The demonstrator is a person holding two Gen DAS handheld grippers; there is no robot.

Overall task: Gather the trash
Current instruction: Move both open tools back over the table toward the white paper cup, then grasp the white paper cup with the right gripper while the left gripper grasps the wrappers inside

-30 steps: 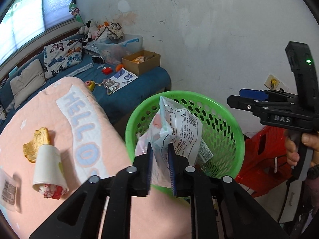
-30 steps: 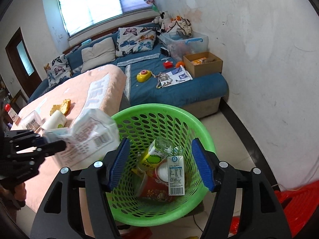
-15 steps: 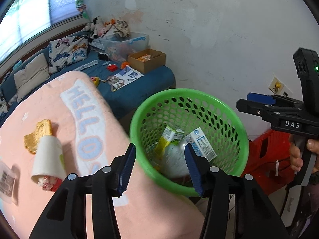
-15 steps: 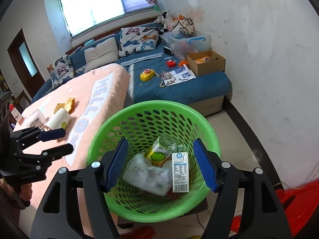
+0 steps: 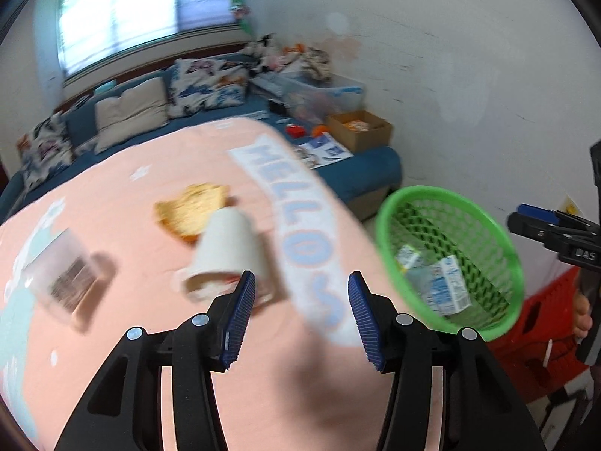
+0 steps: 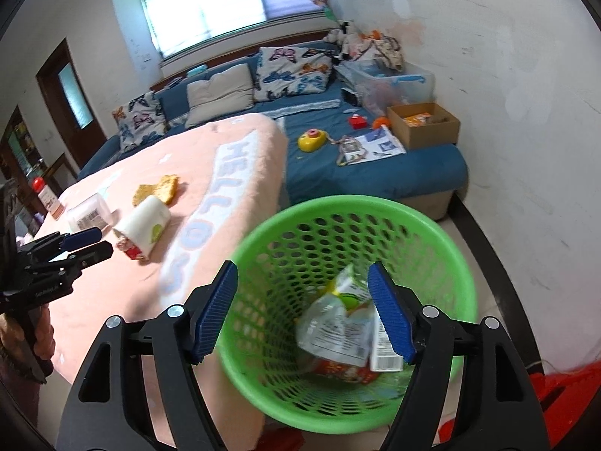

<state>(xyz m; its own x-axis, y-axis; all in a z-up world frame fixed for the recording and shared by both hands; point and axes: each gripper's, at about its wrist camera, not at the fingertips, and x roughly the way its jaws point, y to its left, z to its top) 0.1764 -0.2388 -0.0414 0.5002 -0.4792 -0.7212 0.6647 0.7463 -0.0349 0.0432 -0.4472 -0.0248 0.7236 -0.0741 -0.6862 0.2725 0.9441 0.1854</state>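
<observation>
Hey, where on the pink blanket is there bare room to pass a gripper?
Bare: the near stretch of pink blanket, between the paper cup and the green basket. Crowded: the far left part, where the cup, yellow wrapper and clear tub lie close together.

Two downward-slanted wrist views sharing bed [image 5: 112, 195] and basket [image 6: 443, 233]

Both grippers open, nothing held.

Left gripper [image 5: 300, 315]: fingers [image 5: 240, 319] stand apart with blue ribbed pads facing each other, empty gap between them, pointed forward and downward; its jaws have just been opening. In the right wrist view it sits at the left edge, gripped by a hand [image 6: 39, 334]. Right gripper [image 6: 304, 310]: fingers spread wide, jaws just opening further, nothing pressed between the pads, angled downward.
</observation>
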